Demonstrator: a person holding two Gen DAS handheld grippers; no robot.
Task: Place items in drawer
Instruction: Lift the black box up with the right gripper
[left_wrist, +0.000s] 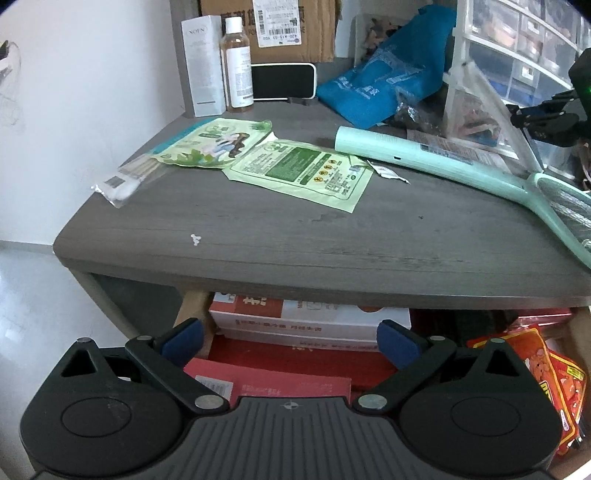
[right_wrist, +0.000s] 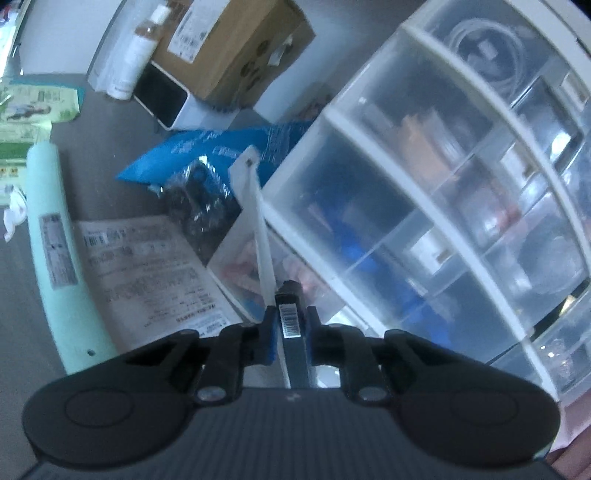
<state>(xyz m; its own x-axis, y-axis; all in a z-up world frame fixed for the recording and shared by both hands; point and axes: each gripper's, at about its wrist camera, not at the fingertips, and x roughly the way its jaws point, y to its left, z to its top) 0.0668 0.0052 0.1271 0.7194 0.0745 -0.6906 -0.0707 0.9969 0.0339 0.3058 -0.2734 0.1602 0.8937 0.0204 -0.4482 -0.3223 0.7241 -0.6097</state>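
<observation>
The right gripper (right_wrist: 290, 332) has its jaws clenched on a slim black item with a barcode label (right_wrist: 289, 322), held up beside the clear plastic drawer unit (right_wrist: 424, 192). The left gripper (left_wrist: 290, 341) hangs released before the grey tabletop (left_wrist: 295, 236).

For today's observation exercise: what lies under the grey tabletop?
Under the grey tabletop: stacked red and white boxes and red snack packets. The left tongs and the tabletop hide the rest.
</observation>
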